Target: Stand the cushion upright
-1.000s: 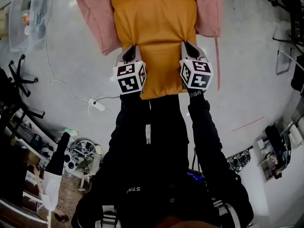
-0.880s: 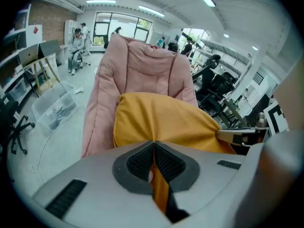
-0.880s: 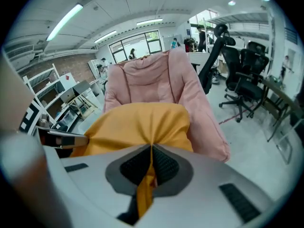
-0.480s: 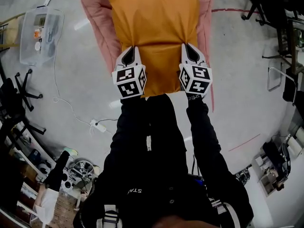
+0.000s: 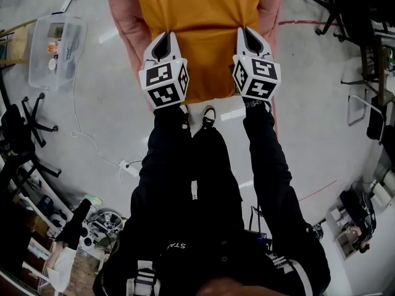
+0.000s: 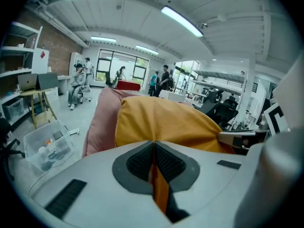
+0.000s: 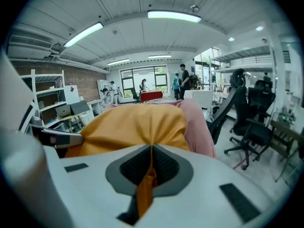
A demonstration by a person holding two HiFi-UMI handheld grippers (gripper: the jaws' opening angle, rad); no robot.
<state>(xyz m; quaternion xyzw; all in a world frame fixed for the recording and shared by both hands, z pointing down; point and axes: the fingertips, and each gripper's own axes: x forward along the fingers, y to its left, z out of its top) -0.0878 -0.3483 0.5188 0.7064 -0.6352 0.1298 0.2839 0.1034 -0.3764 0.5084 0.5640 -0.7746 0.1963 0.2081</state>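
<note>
While held by its near edge | cushion (image 5: 203,29): likely soft, light, floppy | left gripper (image 6: 153,148), right gripper (image 7: 151,151): jaws pinched tight on its cover

There are two grippers, a left gripper (image 5: 166,36) and a right gripper (image 5: 246,31), one orange cushion (image 5: 200,17) at their tips, one pink pad (image 5: 126,23) under it, and one clear plastic box (image 5: 55,48) and one white power strip (image 5: 128,167) to the left gripper's left.

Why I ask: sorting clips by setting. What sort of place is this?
Probably an open-plan office or workshop: black wheeled office chairs, white metal shelving, long ceiling strip lights.
</note>
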